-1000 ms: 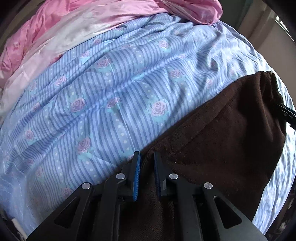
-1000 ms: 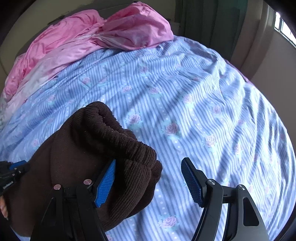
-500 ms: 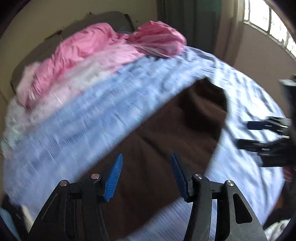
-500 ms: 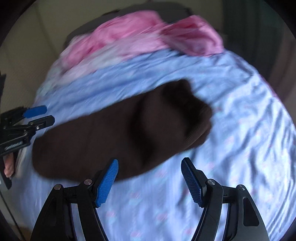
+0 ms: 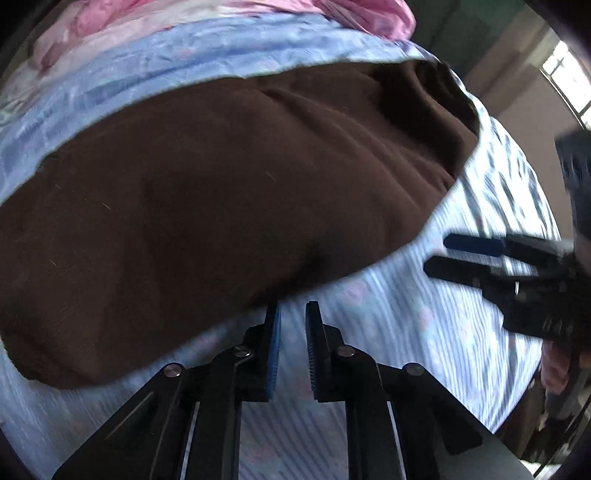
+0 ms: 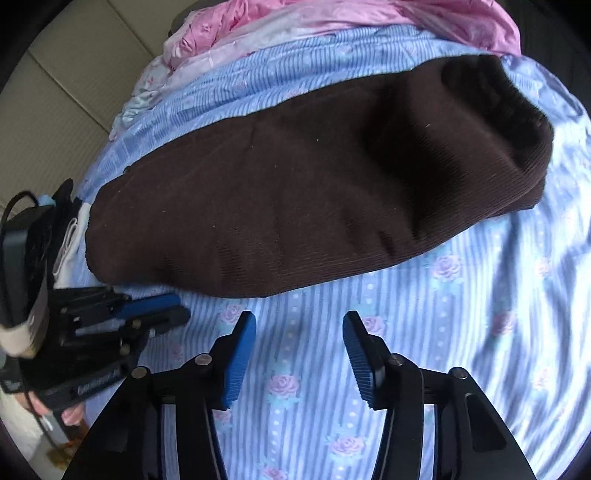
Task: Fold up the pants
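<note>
Item: pants, dark brown ribbed knit, lying as a folded oblong across the middle of the bed sheet, blue striped with roses; pink bedding at the far edge.

Handling, judged: soft, limp, fairly thick, not slippery or fragile; best taken at the near hem corners or at the bunched right end, possibly the waistband, though shadow obscures it.

Left gripper: jaws have just been closing, nearly together, nothing between them, just beside the near hem.

Right gripper: jaws have just been closing, apart, empty, over bare sheet.
</note>
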Demonstrator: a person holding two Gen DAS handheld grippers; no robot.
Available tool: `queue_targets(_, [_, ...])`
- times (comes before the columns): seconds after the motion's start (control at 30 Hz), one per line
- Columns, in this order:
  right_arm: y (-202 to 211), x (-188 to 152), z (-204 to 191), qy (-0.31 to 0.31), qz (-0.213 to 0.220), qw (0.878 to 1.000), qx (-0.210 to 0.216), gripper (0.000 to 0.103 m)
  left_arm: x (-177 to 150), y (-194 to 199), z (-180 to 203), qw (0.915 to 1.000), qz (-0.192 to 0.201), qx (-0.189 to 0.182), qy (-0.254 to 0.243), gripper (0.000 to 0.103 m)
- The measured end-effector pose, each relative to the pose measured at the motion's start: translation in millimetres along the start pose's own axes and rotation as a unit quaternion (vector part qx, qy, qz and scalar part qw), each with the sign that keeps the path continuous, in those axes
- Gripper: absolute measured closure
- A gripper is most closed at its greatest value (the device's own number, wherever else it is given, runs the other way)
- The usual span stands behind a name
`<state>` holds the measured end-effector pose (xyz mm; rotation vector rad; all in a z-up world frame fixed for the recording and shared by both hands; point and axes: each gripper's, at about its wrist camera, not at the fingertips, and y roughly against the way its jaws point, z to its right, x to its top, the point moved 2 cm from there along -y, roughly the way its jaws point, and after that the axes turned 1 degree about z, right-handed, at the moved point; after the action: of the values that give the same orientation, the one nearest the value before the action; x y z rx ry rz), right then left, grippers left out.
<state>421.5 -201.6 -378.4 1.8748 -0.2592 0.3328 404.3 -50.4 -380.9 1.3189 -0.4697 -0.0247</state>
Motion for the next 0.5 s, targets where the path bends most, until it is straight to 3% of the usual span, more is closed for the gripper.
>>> queue_targets(0.13, [-8.9, 1.2, -4.6, 0.002, -0.011, 1.0, 0.011, 0.055, 16.2, 14.4, -10.8, 0.9996, 0.025, 0.006, 0.013, 0.089])
queue_targets(0.33, [-18.9, 6.4, -21.2, 0.029, -0.016, 0.999, 0.022, 0.055, 34.2, 12.1, -29.1, 0.999, 0.026, 0.014, 0.033, 0.094])
queue_targets(0.5, [-17.1, 35.8, -34.9, 0.053, 0.016, 0.998, 0.03, 0.055, 40.9, 15.8, -47.7, 0.9975, 0.034, 0.019, 0.059, 0.095])
